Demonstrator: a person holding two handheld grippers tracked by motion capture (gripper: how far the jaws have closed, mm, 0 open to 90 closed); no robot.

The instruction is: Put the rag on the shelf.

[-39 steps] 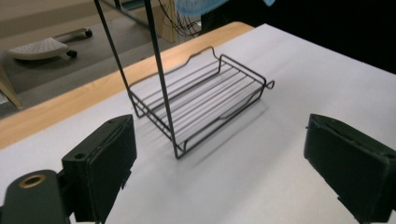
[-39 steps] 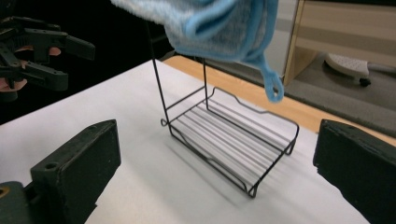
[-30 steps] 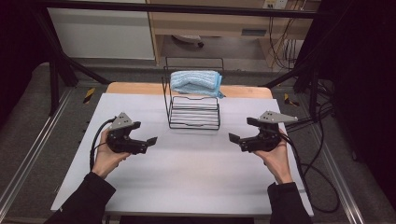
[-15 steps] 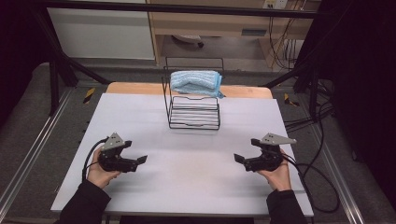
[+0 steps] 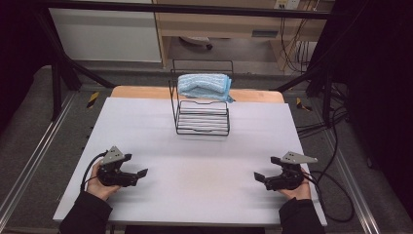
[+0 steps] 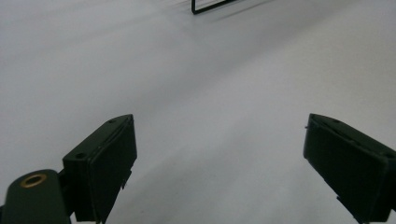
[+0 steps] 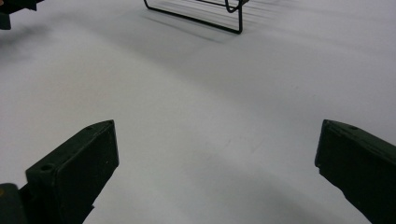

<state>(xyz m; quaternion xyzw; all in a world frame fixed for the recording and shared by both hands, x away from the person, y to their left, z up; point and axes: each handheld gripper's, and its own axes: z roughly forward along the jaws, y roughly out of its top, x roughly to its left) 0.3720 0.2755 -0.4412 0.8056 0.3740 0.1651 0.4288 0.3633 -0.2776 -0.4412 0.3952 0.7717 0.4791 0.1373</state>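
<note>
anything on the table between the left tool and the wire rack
No. In the high view the stretch of white table between the left tool and the wire rack is bare.

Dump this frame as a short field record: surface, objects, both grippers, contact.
surface: white table top
rack: black wire rack standing at the far middle of the table
cloth: folded light-blue cloth draped over the rack's upper rail
left gripper: near the front left edge, jaws open, nothing between them
right gripper: near the front right edge, jaws open, nothing between them
contact: neither gripper touches the rack or the cloth; both are well apart from them
</note>
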